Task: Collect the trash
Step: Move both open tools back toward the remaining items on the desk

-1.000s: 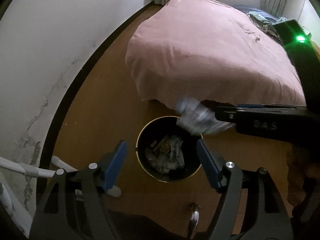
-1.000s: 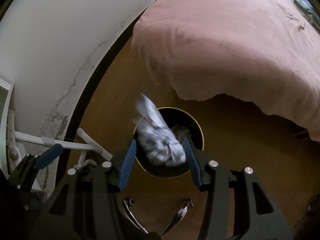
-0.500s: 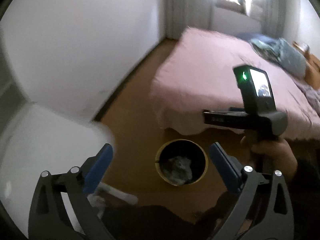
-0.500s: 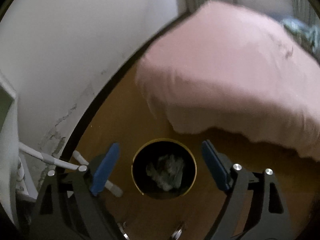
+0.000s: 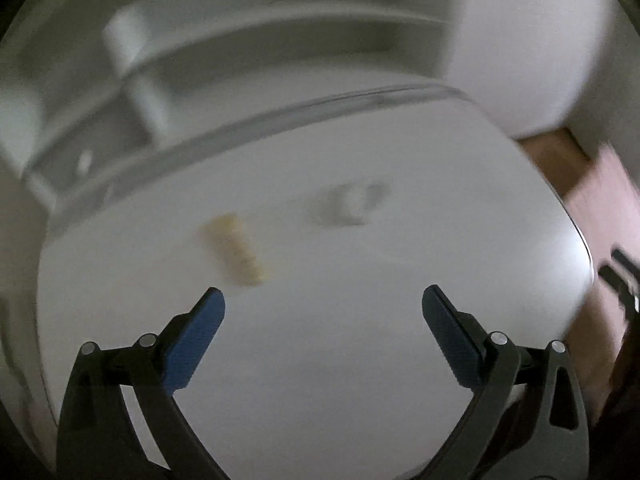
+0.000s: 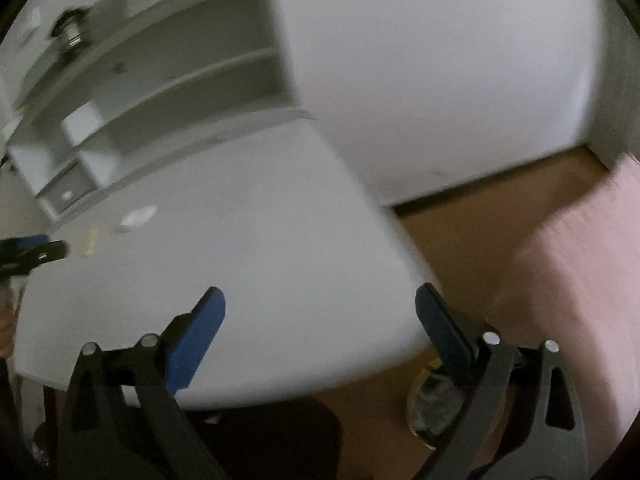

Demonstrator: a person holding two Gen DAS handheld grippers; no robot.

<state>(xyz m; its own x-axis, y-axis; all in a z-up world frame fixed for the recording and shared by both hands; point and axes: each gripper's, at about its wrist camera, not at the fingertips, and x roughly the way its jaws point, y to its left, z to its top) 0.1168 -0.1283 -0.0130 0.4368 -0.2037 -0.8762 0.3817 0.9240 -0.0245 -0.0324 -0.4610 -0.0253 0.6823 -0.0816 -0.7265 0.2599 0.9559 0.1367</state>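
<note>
On the white desk (image 5: 320,360) lie two pieces of trash, both blurred by motion. The yellowish wrapper (image 5: 237,249) is a long, narrow strip with a ridged or crinkled look; its long axis runs diagonally across the desktop, one end toward the shelf unit (image 5: 136,92) at the back of the desk and the other toward the left gripper (image 5: 323,305). The crumpled white scrap (image 5: 349,204) sits farther back on the desk, to the right of the wrapper and apart from it; it is a small, irregular wad with no clear long axis. In the right wrist view the same two pieces show only as a pale yellow smear (image 6: 91,240) and a white fleck (image 6: 138,216) near the desk's back left part.

The desktop is smooth, matte white with a rounded front corner and a thin clear edge strip along its back. The shelf unit behind it is white with open compartments. Beyond the desk's right side lie a brown wooden floor (image 6: 480,240) and a pink bedspread (image 6: 588,280).

The left gripper hangs over the desk's front half, angled down at the surface, its blue-padded jaws spread wide with nothing between them; the wrapper lies just ahead of its left finger (image 5: 196,344). The right gripper (image 6: 320,304) hangs over the desk's right front corner, jaws likewise wide apart and empty. Below that corner, on the floor, a round bin (image 6: 432,408) shows partly behind the right finger, grey crumpled material inside it.
</note>
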